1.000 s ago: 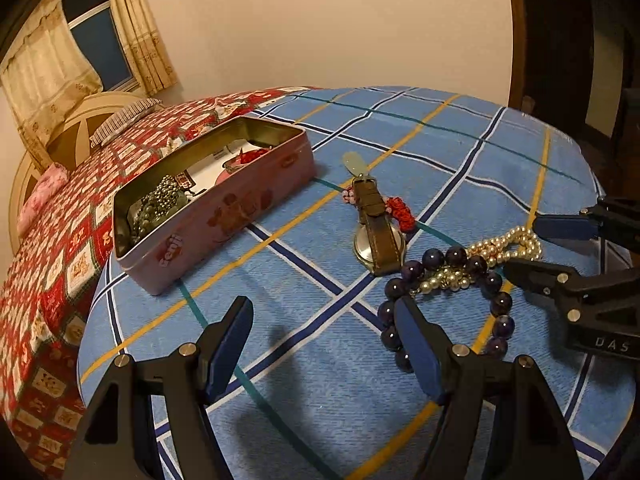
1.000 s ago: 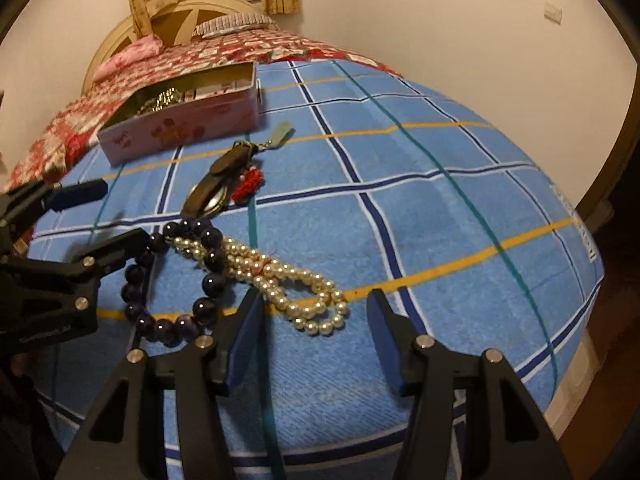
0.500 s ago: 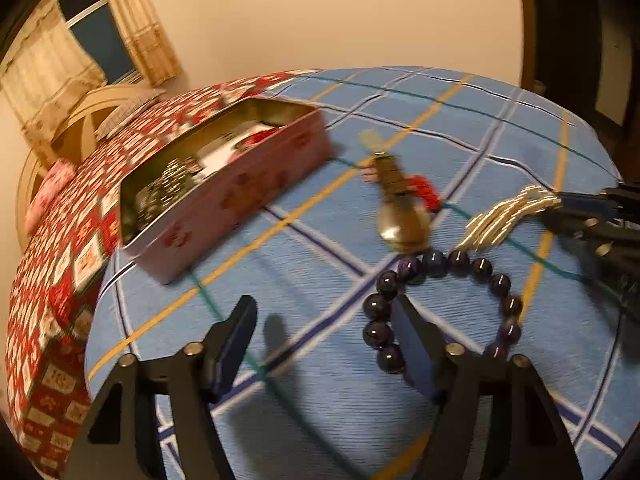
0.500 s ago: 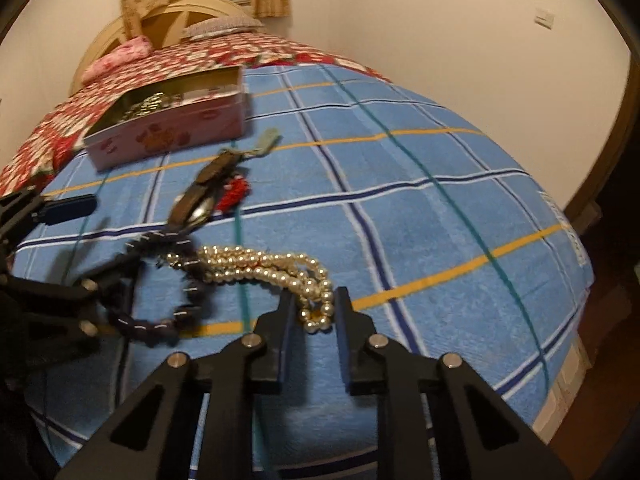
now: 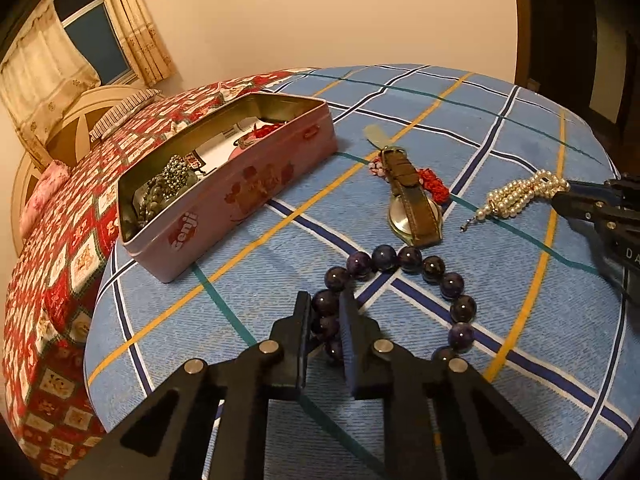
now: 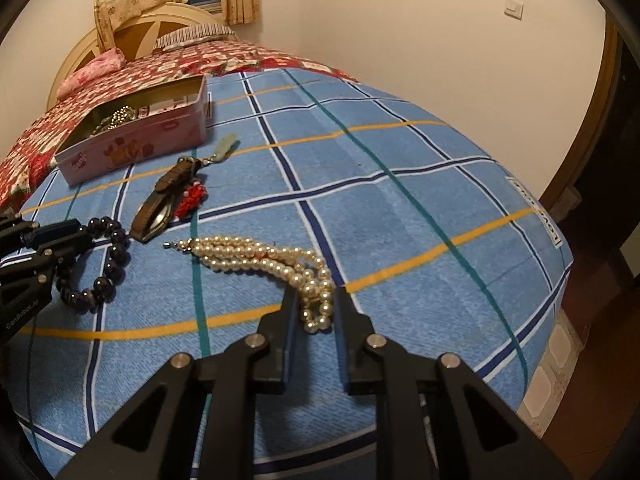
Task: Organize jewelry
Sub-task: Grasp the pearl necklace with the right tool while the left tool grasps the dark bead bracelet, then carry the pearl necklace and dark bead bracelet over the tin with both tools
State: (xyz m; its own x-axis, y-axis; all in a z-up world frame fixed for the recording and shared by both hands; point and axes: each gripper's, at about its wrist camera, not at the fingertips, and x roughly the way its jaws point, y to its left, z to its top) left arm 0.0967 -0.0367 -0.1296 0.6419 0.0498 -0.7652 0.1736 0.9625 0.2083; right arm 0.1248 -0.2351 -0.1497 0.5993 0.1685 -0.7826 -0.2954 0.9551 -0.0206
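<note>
Left tongs (image 5: 325, 322) pinch the near arc of the dark purple round-bead bracelet (image 5: 404, 258); right tongs (image 6: 315, 312) clamp one end of the multi-strand cream pearl bracelet (image 6: 256, 254). Both pieces lie on the blue plaid bedspread (image 6: 400, 200). Gripping ends likely lets each lift freely toward the open pink rectangular tin (image 5: 240, 184) at 11 o'clock.

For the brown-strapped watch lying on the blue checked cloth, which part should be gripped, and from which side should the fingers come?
Probably the brown strap near the tin-side end of the watch, from above, fingers straddling its width. It lies flat with the strap over the round metal case, which looks slippery. The red beaded piece touches its right side, so closing there risks catching it.
</note>
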